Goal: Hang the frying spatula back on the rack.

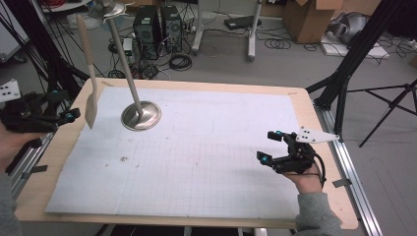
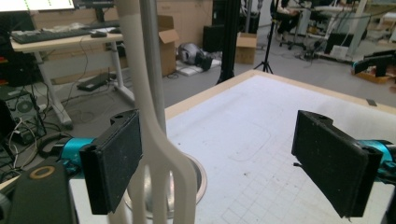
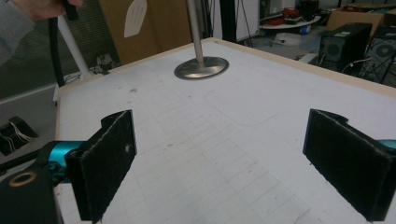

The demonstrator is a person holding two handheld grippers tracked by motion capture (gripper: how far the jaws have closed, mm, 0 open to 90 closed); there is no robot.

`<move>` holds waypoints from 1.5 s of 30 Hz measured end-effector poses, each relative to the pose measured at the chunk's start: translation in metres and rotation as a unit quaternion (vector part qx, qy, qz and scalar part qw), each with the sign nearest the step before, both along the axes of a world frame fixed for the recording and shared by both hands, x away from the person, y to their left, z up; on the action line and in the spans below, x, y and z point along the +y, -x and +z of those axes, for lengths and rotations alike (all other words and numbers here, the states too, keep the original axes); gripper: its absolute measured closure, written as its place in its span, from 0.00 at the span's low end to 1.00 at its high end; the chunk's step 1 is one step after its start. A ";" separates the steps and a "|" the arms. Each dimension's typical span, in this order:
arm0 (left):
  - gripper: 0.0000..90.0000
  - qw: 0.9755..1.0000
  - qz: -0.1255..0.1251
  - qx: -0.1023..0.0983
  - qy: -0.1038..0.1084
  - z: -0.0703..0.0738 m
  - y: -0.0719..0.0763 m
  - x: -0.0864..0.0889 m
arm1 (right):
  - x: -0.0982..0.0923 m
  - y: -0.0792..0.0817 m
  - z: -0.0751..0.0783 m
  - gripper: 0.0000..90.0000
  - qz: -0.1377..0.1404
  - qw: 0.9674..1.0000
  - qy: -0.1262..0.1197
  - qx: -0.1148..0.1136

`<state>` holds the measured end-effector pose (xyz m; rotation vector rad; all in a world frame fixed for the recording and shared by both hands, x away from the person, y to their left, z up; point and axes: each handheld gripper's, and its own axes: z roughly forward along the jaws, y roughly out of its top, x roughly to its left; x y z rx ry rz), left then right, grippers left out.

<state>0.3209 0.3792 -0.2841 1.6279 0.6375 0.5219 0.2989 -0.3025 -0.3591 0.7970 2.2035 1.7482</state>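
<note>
I see a cream slotted spatula (image 1: 89,73) hanging from a metal utensil stand (image 1: 129,73) near the far left corner of the table (image 1: 314,132). Its long axis runs close to vertical: the handle points up toward the stand's top piece, the blade points down and ends just above the table's left edge. In the left gripper view the spatula (image 2: 154,140) stands directly ahead, its neck and slots just inside the left-hand jaw; I cannot tell whether the pad touches it. Behind it rises the stand's pole, with the round steel base (image 2: 198,179) on the white gridded mat (image 1: 206,162).

My left gripper (image 1: 73,116) sits at the table's left edge, level with the spatula's blade and pointing right toward it. Its 2 jaws are spread wide, gripping nothing. The left hand (image 1: 10,145) holds it from below, off the table edge.

My right gripper (image 1: 272,146) hovers over the mat near the right front, well apart from the stand, pointing left and away from me. Its 2 jaws are also spread wide with nothing between them. The right hand (image 1: 307,183) comes in from the bottom, grey sleeve showing. In the right gripper view the base (image 3: 201,68) lies straight ahead, with the spatula blade (image 3: 135,17) hanging beyond it.
</note>
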 end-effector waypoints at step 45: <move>0.20 0.998 0.044 0.038 -0.034 -0.073 0.048 -0.033 | 0.010 -0.007 -0.002 0.10 -0.008 1.000 0.001 -0.015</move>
